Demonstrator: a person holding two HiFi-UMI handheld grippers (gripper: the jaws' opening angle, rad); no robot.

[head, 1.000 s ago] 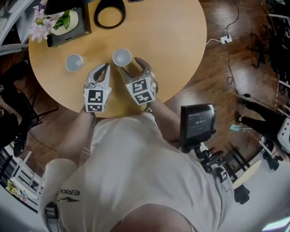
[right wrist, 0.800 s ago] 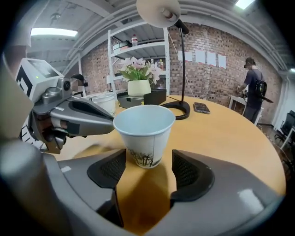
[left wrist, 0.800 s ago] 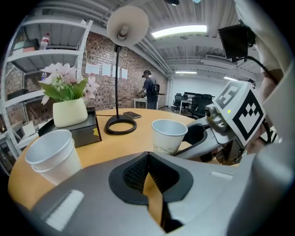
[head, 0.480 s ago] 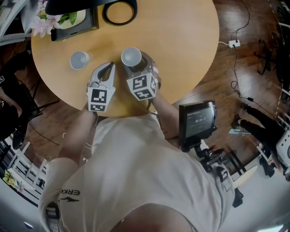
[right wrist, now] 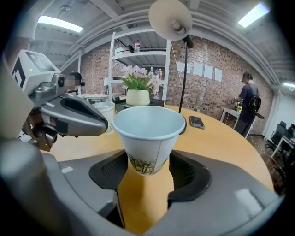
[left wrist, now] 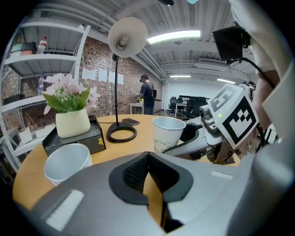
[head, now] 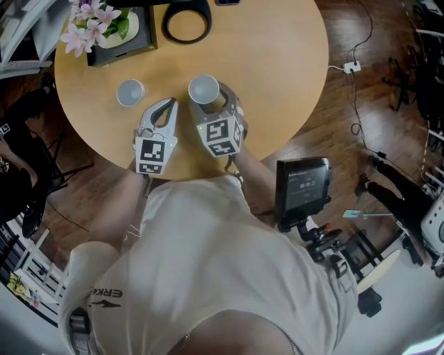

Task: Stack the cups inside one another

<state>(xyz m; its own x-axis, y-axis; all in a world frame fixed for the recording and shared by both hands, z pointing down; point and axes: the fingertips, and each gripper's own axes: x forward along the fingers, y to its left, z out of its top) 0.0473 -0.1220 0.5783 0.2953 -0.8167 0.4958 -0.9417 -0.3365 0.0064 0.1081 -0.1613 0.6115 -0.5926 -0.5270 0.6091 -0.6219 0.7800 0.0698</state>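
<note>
- Left gripper (left wrist: 147, 171): you hold it low over the near edge of the tabletop (head: 277, 62). Its jaws are closed pad to pad, with nothing between them.
- Right gripper (right wrist: 148, 170): it sits just beside the left one. Its jaws have just been closing, and the printed cup (right wrist: 146, 133) stands upright between them. Both pads meet the cup's lower wall, so the jaws grip it. The cup's mouth faces up and it is empty.
- White cup (head: 130, 92): it stands upright on the tabletop, ahead of the left gripper and to its left. It is apart from the printed cup and touches neither gripper.
- Black tray (head: 118, 47): it lies at the far left of the tabletop, beyond the white cup, and carries a pale vase with pink flowers (head: 90, 14).
- Lamp base (head: 186, 12): a black ring at the far edge of the tabletop, to the right of the tray.
</note>
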